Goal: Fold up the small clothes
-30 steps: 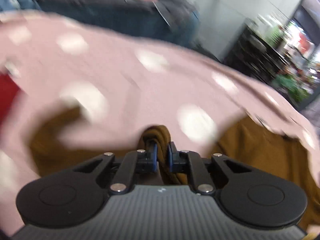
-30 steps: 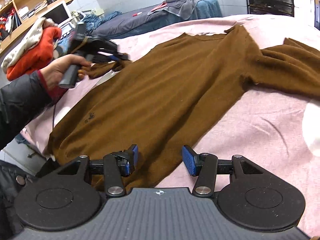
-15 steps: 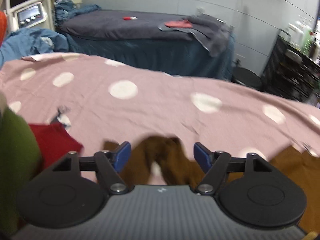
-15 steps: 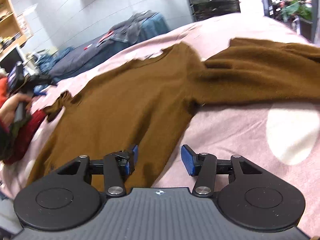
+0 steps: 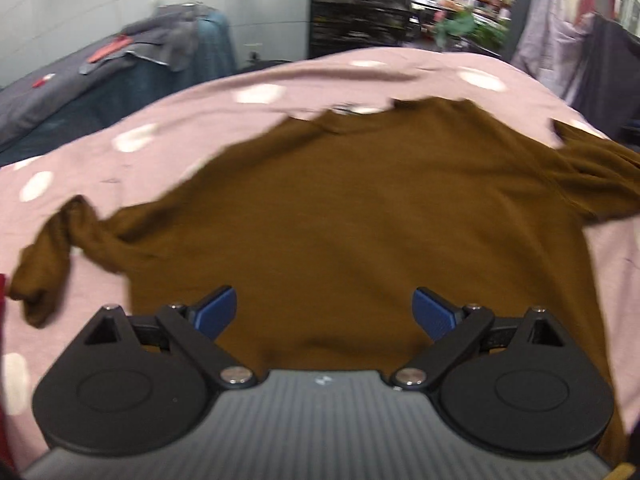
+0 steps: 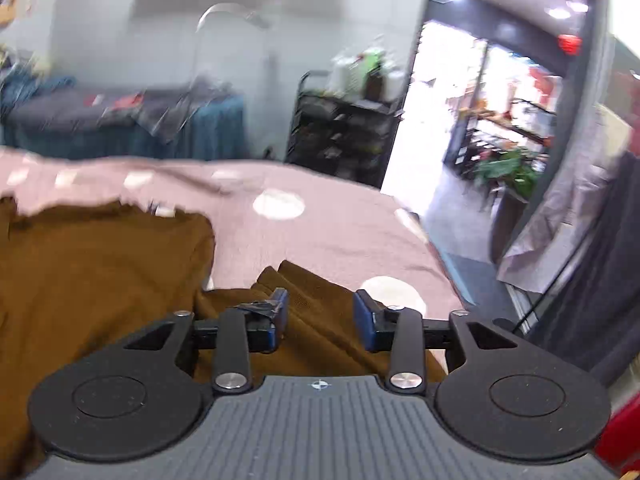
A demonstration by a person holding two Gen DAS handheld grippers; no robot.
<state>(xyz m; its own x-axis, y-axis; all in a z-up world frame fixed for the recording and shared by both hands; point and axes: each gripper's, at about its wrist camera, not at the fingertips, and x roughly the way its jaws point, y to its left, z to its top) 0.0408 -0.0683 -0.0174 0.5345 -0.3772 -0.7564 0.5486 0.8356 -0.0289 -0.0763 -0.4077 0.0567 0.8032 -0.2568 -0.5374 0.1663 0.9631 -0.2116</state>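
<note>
A brown long-sleeved sweater point(image 5: 352, 216) lies spread on a pink dotted sheet point(image 5: 132, 160). Its left sleeve point(image 5: 68, 240) lies bunched and twisted at the left; its right sleeve point(image 5: 592, 176) stretches to the right. My left gripper point(image 5: 324, 312) is wide open and empty over the sweater's lower body. In the right wrist view the sweater body point(image 6: 92, 272) fills the left. My right gripper point(image 6: 320, 316) is open, with the right sleeve point(image 6: 320, 300) lying between and below its fingers.
The pink sheet point(image 6: 320, 216) ends at a table edge on the right, beside a doorway point(image 6: 460, 160). A black shelf cart point(image 6: 340, 136) and a dark blue bed with clothes point(image 6: 120, 128) stand behind. Something red point(image 5: 3, 296) lies at the far left.
My left gripper let go of the left sleeve, opened wide and swung right over the sweater body. My right gripper moved right along the sweater to the right sleeve, still open.
</note>
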